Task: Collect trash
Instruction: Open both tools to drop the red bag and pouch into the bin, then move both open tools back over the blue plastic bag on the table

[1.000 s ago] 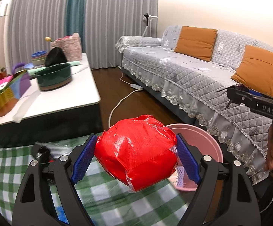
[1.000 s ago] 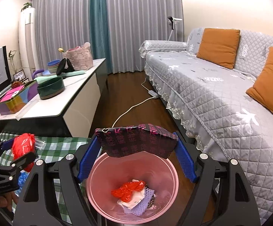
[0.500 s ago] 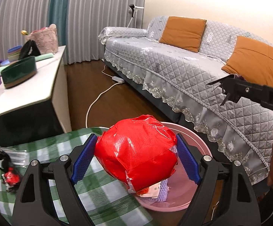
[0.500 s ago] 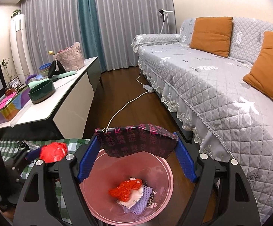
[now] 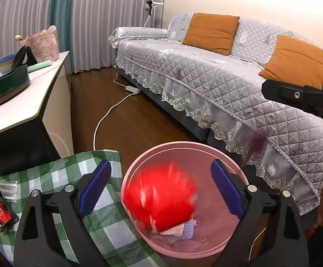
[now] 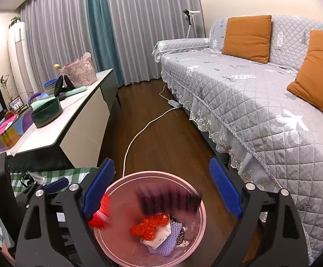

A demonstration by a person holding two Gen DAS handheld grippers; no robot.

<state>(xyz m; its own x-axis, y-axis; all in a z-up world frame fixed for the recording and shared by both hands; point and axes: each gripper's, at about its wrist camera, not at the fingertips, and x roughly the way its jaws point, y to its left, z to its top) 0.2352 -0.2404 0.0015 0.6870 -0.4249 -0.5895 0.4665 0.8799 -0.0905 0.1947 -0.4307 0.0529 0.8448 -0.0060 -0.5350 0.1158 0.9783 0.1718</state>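
Both grippers opening, empty

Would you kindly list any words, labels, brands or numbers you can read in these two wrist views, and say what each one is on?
None can be read.
Falling dark wrapper with pink marks: motion-blurred, unreadable.
Falling red wrapper: blurred, no print visible.
Trash at the bottom of the pink bin: no legible print.
Colourful box on the white table: patches of colour only.
Small red-and-black packet on the checked cloth: too small.
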